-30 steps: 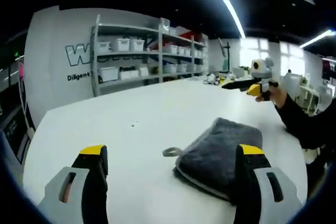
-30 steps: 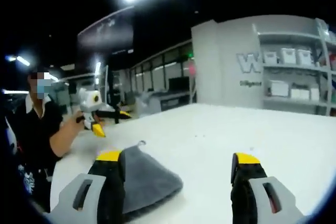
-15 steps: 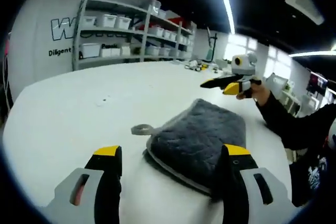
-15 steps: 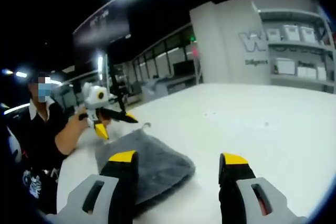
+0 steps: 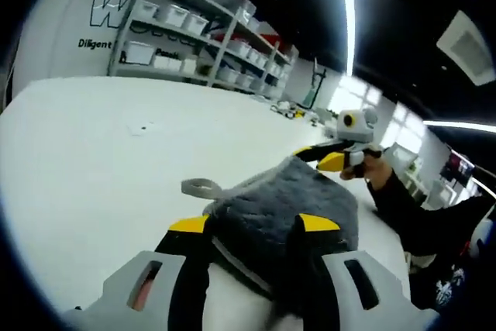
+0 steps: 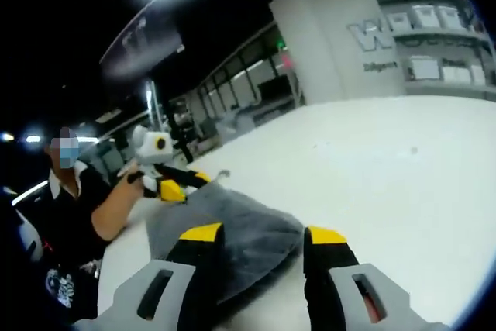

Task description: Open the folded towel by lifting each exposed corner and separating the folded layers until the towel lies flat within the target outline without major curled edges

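One folded grey towel (image 5: pixel 287 211) lies on the white table (image 5: pixel 93 137), and it is the only thing on the table near the grippers. A small grey hanging loop (image 5: pixel 200 187) comes out of the towel's corner and rests flat on the table beside it.

In the left gripper view, the left gripper (image 5: pixel 252 226) is low over the near edge of the towel. Its two yellow-tipped jaws are partly open, with the towel's edge between them; I cannot tell if they touch the cloth. The right gripper (image 5: pixel 335 159) is at the far edge of the towel, held by a hand (image 5: pixel 376 176) in a dark sleeve.

In the right gripper view, the right gripper (image 6: pixel 263 234) has its jaws partly open over the towel (image 6: pixel 232 234), holding nothing.

Beyond the towel, behind the table, stands one metal shelf rack (image 5: pixel 201 52) with several white bins. Nothing lies between the grippers and the towel.
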Action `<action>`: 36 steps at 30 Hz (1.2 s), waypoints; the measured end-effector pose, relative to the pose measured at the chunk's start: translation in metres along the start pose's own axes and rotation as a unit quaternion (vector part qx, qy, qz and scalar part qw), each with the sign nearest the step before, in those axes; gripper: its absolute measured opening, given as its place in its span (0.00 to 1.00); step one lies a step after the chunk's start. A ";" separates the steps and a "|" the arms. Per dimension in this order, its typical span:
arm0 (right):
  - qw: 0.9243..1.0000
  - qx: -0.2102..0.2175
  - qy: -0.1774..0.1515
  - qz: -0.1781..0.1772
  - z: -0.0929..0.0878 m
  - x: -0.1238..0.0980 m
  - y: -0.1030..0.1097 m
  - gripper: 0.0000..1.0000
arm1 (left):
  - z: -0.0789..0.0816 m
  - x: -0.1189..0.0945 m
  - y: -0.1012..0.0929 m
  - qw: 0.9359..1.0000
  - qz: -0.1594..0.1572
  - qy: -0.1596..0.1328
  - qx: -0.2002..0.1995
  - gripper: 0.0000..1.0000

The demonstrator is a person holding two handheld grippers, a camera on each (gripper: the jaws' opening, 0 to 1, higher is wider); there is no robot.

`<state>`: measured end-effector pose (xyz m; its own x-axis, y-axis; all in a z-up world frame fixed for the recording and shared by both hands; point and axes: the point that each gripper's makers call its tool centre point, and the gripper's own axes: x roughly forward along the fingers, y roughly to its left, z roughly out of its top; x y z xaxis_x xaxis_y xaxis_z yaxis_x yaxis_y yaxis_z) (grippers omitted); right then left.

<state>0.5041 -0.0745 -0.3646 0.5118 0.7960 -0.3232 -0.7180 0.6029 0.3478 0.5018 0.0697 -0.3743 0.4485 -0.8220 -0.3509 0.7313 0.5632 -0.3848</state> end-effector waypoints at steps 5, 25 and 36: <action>1.000 0.020 -0.004 0.008 -0.004 0.007 -0.002 0.27 | -0.004 0.006 -0.002 1.000 -0.007 -0.003 -0.023 0.22; 0.999 0.002 -0.025 0.029 0.007 0.004 0.010 0.03 | 0.003 0.002 -0.009 0.999 -0.023 -0.014 -0.026 0.02; 0.997 -0.039 -0.055 0.050 0.018 0.000 0.025 0.01 | -0.001 0.002 -0.004 0.999 -0.002 -0.009 0.036 0.20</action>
<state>0.4950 -0.0582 -0.3398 0.4816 0.8553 -0.1913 -0.8001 0.5181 0.3023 0.4994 0.0658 -0.3739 0.4549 -0.8257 -0.3337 0.7675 0.5535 -0.3233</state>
